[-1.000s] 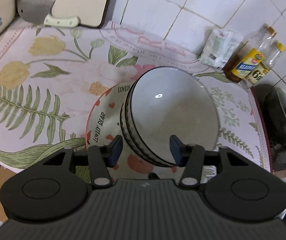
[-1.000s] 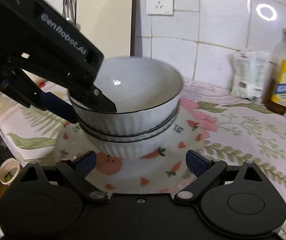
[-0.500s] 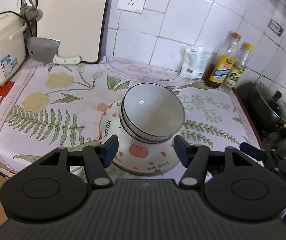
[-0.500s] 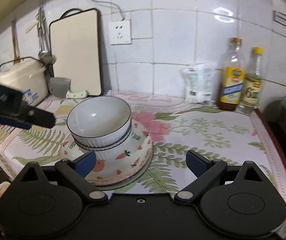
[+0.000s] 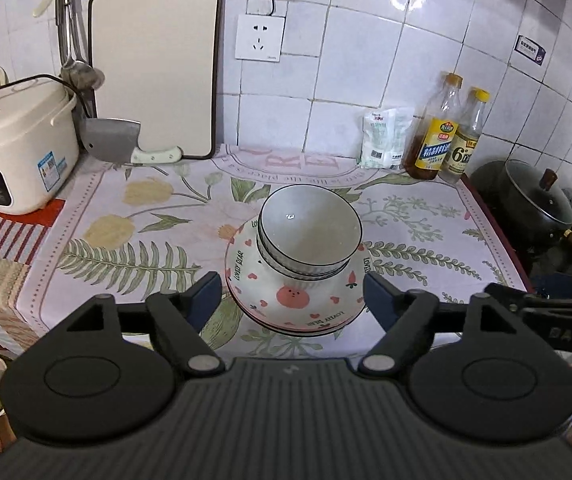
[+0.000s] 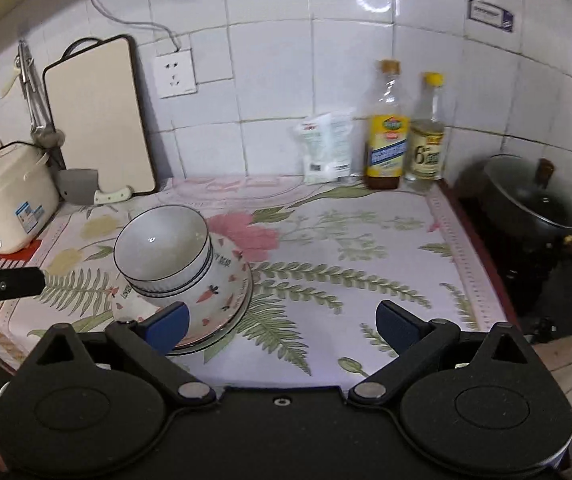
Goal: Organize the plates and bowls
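Apparently done: white ribbed bowls [image 5: 309, 236] sit nested on the stacked bear-print plates [image 5: 297, 304], mid floral cloth [image 5: 126, 224].
Left gripper [image 5: 291, 294]: jaws opening, nothing between.
Right gripper [image 6: 282, 322]: apart, empty.
Left: nothing visible.

wrist views angled down, sharing countertop [image 5: 158, 216]

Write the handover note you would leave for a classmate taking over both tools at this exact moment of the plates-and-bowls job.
Left tool: jaws opening, nothing between them, above the stack.
Right tool: open, empty, off to the stack's right.
Bowls: white ribbed ones nested, sitting on the plates, which are piled on the floral cloth.
Done: everything visible is gathered into one stack.
Left: no loose plates or bowls in view; perhaps check the stack sits steady.
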Demonstrator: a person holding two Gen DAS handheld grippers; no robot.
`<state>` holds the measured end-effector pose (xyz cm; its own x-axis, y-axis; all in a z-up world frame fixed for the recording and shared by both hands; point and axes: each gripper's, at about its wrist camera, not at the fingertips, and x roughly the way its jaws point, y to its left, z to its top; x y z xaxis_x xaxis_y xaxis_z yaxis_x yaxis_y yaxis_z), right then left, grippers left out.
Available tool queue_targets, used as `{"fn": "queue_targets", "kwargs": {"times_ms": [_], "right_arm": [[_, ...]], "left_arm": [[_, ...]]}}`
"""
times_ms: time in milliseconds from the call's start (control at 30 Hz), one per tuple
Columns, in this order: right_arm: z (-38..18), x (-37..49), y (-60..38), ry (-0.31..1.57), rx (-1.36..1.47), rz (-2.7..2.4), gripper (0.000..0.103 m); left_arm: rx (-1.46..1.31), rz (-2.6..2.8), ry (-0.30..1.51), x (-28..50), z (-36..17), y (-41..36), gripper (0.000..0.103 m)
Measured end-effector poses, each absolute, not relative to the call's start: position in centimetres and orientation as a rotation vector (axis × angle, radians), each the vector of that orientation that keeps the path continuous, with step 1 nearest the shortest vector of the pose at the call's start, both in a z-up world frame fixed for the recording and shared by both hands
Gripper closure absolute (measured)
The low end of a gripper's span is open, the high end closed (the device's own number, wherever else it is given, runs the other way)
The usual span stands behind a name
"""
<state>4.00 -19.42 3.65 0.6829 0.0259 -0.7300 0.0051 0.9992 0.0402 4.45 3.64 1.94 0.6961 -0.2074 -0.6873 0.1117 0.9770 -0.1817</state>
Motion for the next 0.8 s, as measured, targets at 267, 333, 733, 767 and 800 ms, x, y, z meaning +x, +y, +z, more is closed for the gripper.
{"fn": "queue_targets", "kwargs": {"times_ms": [267,333,733,767,800], "right_arm": [[3.3,1.2,-20.3,0.767,0.081,0.018,0.002],[3.8,1.0,-20.1,0.752,0.058,0.011,0.002],[5.2,-0.7,-17.9,0.708,-0.017,-0.022,0.002],[5.1,-0.8,-17.7,0.707,-0.017,-0.02,0.002],[5.1,-1.0,-17.7,0.702,-0.022,-0.017,0.002]], "left_arm": [[-0.099,-0.159,0.776,3.0,1.6,3.4,0.013],[-0.103,-0.159,0.775,2.6,1.5,3.4,0.012],[-0.06,-0.15,0.804,0.7,1.1,2.9,0.009],[-0.058,-0.151,0.804,0.6,1.1,2.9,0.009],[-0.058,-0.15,0.798,0.4,1.1,2.9,0.009]]}}
